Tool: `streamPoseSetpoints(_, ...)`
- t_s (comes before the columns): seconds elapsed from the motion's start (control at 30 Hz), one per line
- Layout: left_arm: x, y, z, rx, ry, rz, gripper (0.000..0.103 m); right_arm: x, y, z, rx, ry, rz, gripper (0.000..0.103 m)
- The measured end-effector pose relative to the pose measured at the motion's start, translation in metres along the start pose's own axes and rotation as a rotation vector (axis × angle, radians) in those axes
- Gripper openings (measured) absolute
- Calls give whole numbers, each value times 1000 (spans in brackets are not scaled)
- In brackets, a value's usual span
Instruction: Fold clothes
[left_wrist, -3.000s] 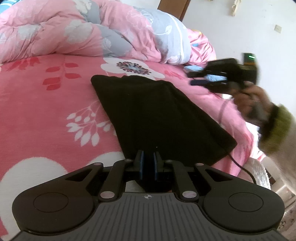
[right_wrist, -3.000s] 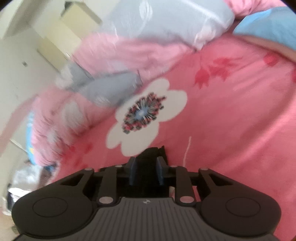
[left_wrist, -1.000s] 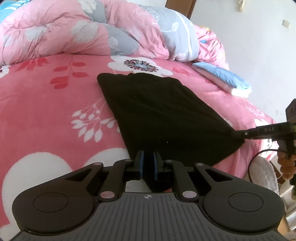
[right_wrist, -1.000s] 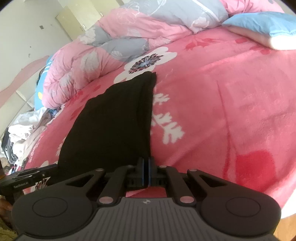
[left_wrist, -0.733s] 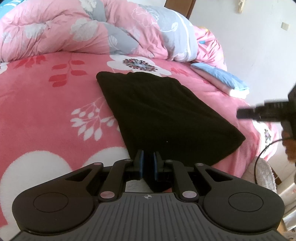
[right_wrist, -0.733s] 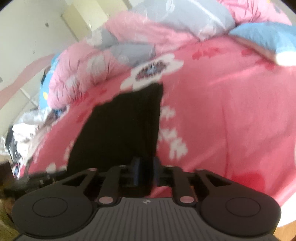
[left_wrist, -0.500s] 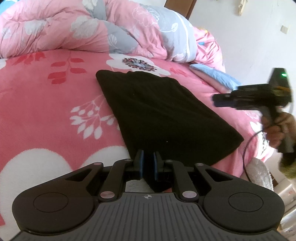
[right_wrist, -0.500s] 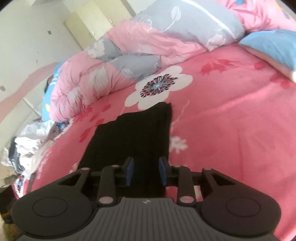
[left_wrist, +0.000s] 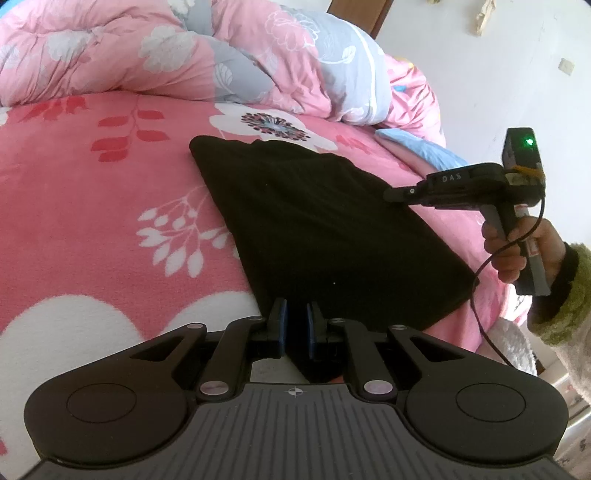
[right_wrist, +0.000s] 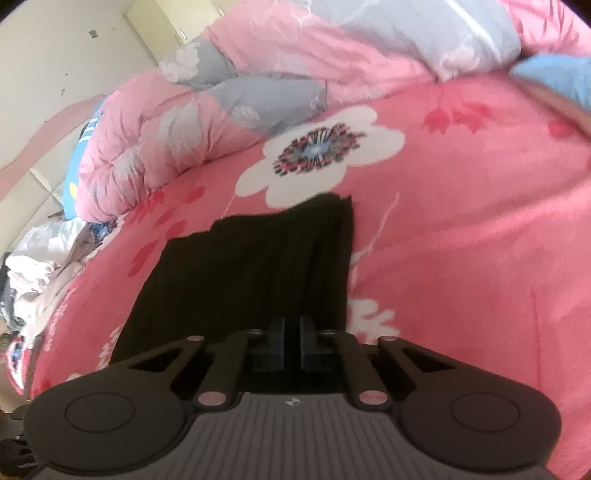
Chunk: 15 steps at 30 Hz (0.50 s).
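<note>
Pink fleece bedding (left_wrist: 92, 229) printed with white flowers covers a bed, and a black garment (left_wrist: 325, 225), folded into a long flat panel, lies across it with its far end just below a big white flower with a dark centre (left_wrist: 273, 127). At the garment's near edge the left gripper (left_wrist: 295, 328) is clamped on the black cloth, while the right gripper (right_wrist: 291, 343), held in a hand (left_wrist: 517, 243) with a fuzzy green cuff, hovers above the garment's right side, its jaws having just closed with nothing visibly between them. Beyond the flower, a rumpled pink and grey quilt (left_wrist: 221, 51) is heaped at the head of the bed.
</note>
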<state>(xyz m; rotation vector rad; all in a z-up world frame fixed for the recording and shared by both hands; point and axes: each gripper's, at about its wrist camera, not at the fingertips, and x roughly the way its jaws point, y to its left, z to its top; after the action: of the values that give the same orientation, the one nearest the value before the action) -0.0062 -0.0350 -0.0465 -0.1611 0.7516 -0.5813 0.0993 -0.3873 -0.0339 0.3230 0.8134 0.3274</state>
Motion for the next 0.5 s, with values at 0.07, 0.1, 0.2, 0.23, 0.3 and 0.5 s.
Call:
streamPoseSetpoints(0.07, 0, 0, 1, -1, 2, 1, 10, -1, 2, -1, -11, -17, -26, 5)
streamPoseSetpoints(0.1, 0, 0, 0, 2, 1, 2, 10, -1, 2, -1, -17, -26, -39, 5)
streamPoseSetpoints(0.2, 0, -1, -1, 7, -1, 1, 10, 8, -2, -7, -27, -12, -71, 4)
streamPoseSetpoints(0.23, 0, 0, 0, 6, -2, 0, 10, 9, -3, -8, -25, -11, -74, 4)
streamPoseSetpoints(0.3, 0, 1, -1, 6, -3, -3, 10, 8, 0, -4, -33, 1, -85, 6)
streamPoseSetpoints(0.5, 0, 4, 0, 6, -1, -19, 10, -2, 11, 29, -38, -41, -69, 20)
